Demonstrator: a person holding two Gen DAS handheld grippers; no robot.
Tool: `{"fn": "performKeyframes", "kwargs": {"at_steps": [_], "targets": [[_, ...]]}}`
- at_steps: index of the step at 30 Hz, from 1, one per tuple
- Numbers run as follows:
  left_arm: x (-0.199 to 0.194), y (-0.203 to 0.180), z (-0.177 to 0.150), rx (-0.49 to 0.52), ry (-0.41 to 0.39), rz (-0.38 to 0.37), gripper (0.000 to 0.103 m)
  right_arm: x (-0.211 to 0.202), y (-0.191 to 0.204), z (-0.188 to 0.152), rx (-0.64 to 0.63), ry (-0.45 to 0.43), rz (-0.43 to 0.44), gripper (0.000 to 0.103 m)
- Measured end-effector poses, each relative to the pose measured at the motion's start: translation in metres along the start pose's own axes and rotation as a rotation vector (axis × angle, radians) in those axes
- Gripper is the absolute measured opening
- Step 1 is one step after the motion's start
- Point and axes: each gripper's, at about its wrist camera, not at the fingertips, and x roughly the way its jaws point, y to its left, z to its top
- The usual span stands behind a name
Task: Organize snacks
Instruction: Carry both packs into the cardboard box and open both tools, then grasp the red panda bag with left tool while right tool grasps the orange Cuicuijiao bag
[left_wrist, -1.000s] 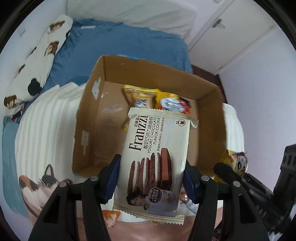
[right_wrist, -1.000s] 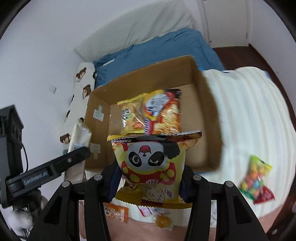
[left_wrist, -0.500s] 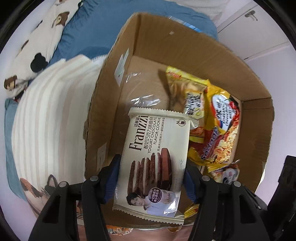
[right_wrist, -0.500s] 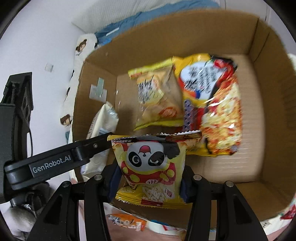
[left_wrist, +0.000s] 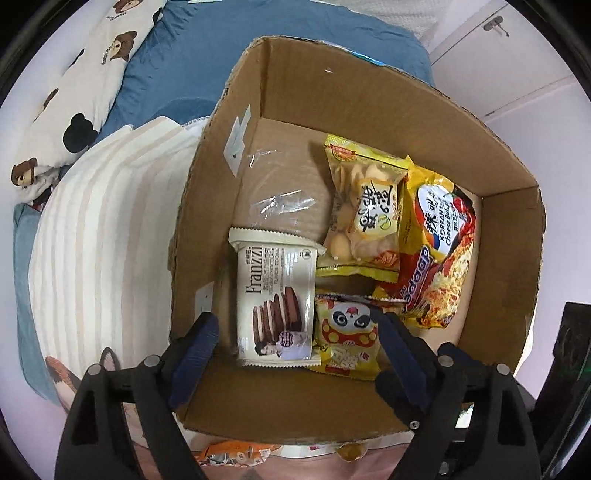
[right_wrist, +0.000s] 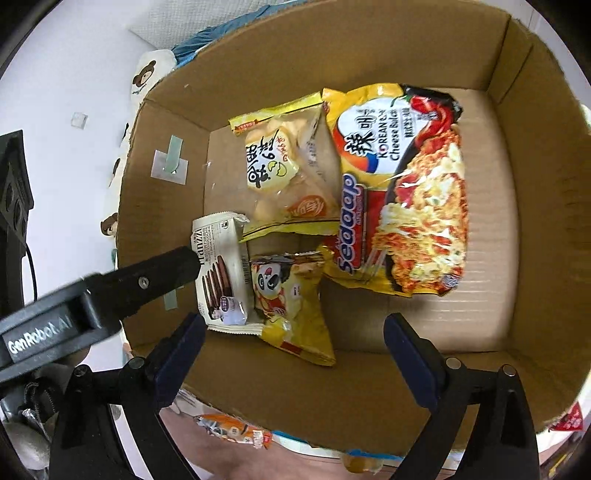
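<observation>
A cardboard box (left_wrist: 369, 96) holds several snacks. The cream Franzzi cookie pack (left_wrist: 277, 299) lies on the box floor at the near left, and the yellow panda snack bag (left_wrist: 347, 339) lies beside it on the right. My left gripper (left_wrist: 295, 350) hangs above them with its jaws opening and the pads off both packs. In the right wrist view the cookie pack (right_wrist: 218, 266) and panda bag (right_wrist: 288, 302) rest on the floor. My right gripper (right_wrist: 295, 350) hovers over the box, jaws opening, its pads touching nothing.
A yellow bag of pale biscuits (left_wrist: 365, 210) and a Sedaap noodle pack (left_wrist: 436, 251) lie at the back right of the box. The box (right_wrist: 535, 221) sits on a striped blanket (left_wrist: 96, 229). An orange packet (right_wrist: 232, 432) lies outside the near wall.
Both grippers sank into the box and let go: the cookie pack left the left jaws, the panda bag left the right jaws, and both lie on the box floor.
</observation>
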Motion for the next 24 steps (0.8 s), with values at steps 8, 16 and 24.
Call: {"fn": "performKeyframes", "kwargs": {"at_steps": [8, 16, 24], "targets": [[-0.044, -0.018, -0.026, 0.063, -0.147, 0.056, 0.089, -0.043, -0.016, -0.022, -0.012, -0.056, -0.077, 0.099], [-0.093, -0.036, -0.073, 0.130, -0.306, 0.075, 0.089, -0.085, -0.026, -0.051, 0.003, -0.143, -0.080, 0.099], [-0.124, -0.041, -0.120, 0.120, -0.394, 0.049, 0.089, -0.135, -0.030, -0.098, 0.010, -0.277, -0.067, 0.099]]}}
